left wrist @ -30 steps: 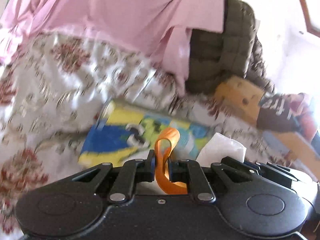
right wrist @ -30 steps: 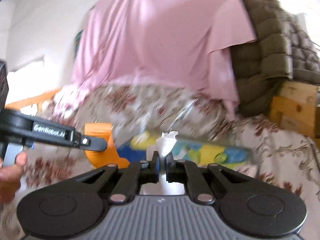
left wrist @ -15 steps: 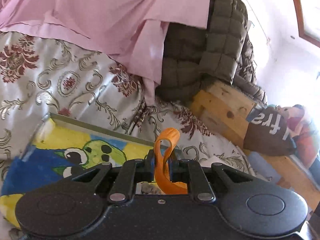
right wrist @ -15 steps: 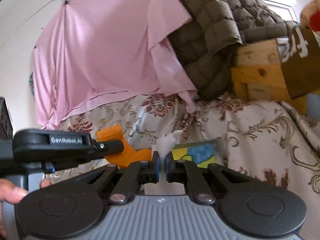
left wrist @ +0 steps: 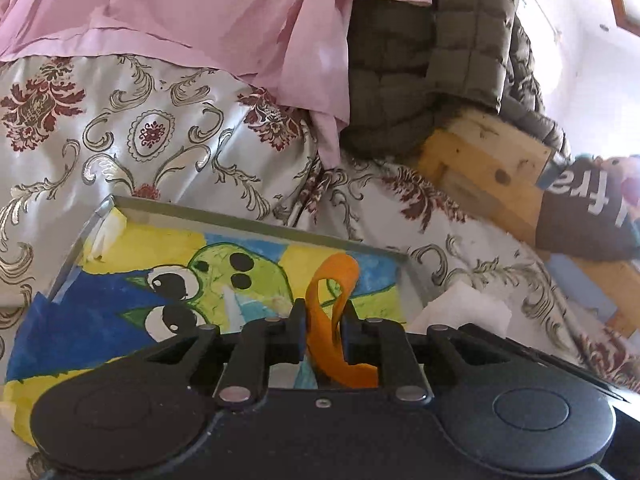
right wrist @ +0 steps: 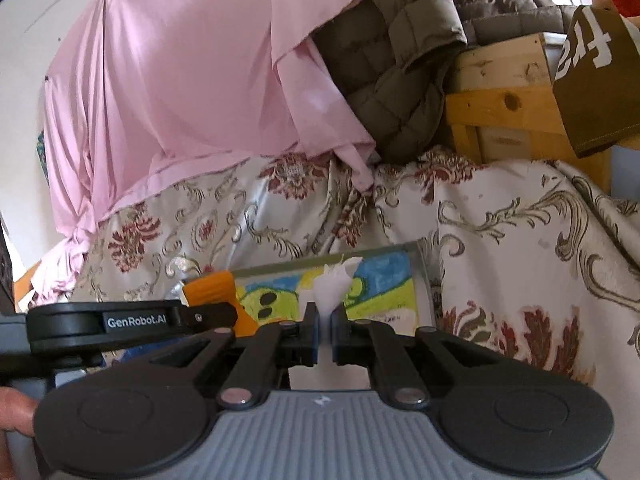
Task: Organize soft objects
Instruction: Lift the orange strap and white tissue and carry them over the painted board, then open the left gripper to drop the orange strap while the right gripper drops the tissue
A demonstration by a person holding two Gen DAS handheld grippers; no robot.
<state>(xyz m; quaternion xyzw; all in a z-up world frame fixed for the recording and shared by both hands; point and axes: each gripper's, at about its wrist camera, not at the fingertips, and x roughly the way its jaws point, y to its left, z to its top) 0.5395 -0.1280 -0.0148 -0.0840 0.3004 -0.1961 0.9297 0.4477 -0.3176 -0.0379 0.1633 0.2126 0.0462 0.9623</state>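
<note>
Both pairs of jaws stood nearly closed. The left gripper [left wrist: 323, 332] had just been opening a little, with a looped orange strip [left wrist: 329, 312] between its fingers; the strip rose above the fingertips and curled over, and its lower end dropped behind the gripper body, so its full shape could not be made out. Whether the pads pressed on it or only flanked it was hard to judge, since a thin gap seemed to show on the right side of the strip. The right gripper [right wrist: 325, 332] was pinched tight on a twisted white tissue [right wrist: 334, 282], whose tip stuck up above the fingers while the rest ran down out of sight between them.

In front of both grippers lay a shallow tray [left wrist: 256, 222] lined with a bright cartoon drawing, resting on a floral satin cover [left wrist: 132, 136]. Its near edge was cut off by the gripper bodies. From the right wrist view, the left gripper's arm crossed the lower left and hid most of an orange object [right wrist: 212, 294] at the tray's left end. A fingertip [right wrist: 14, 408] showed at the left border. A pink sheet [right wrist: 192, 80] and a quilted olive jacket [right wrist: 404, 52] hung behind; lettering on a dark cloth [right wrist: 592, 64] at the right was cropped and unreadable.
</note>
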